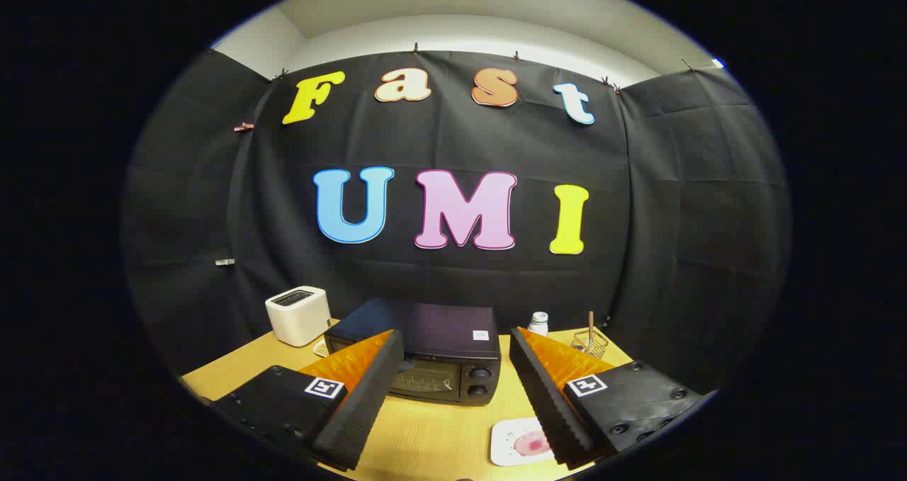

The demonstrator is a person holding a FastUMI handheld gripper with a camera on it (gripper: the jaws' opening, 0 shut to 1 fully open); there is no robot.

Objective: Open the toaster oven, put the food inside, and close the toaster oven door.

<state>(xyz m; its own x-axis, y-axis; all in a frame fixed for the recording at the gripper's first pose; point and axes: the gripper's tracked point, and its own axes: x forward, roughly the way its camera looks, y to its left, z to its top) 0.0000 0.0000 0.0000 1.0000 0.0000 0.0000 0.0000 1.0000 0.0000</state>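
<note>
- Your gripper [453, 389] is spread wide, holding nothing.
- One toaster oven [425, 357], door shut, sits on the counter [425, 438] just ahead, between the fingers.
- One plate [511, 442] near your right finger carries one pink piece of food [531, 443].
- One white toaster [298, 315], one bottle [539, 323], and one wire basket [589, 341] holding a stick.

Staged recording booth: black cloth walls [212, 205] clipped around wooden table [425, 431], kitchen appliances.
</note>
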